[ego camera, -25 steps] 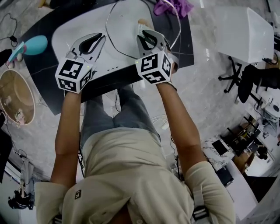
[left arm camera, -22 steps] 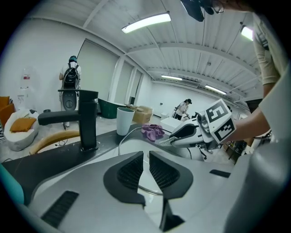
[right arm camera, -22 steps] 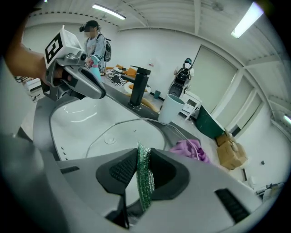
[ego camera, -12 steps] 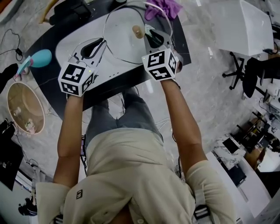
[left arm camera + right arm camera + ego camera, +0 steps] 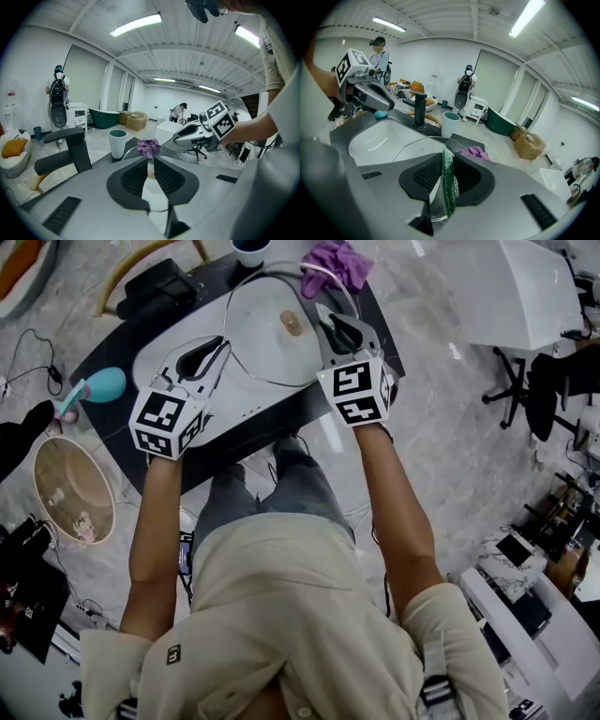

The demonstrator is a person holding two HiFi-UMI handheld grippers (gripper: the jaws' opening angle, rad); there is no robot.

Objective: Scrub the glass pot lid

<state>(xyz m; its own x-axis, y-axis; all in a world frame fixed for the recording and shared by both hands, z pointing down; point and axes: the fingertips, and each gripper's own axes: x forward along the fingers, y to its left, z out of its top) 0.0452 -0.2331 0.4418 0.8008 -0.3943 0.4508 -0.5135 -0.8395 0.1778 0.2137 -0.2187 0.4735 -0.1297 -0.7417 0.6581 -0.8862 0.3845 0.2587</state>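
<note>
Head view: the glass pot lid (image 5: pixel 262 324) is over the white sink (image 5: pixel 155 360), its tan knob (image 5: pixel 292 324) just right of centre. The left hand-held gripper (image 5: pixel 214 345) is at the lid's 9 o'clock edge. Its own view shows the jaws nearly together with the metal rim crossing between them, so it is pinched on the lid. At 3 o'clock sits the right hand-held gripper (image 5: pixel 336 326), clamped on a sparkly green scrubber (image 5: pixel 449 187) that stands upright between its jaws. A purple cloth (image 5: pixel 339 262) lies on the dark tabletop (image 5: pixel 122 343) at the lid's 1 o'clock, and a teal cup (image 5: pixel 251 249) is at 12.
</note>
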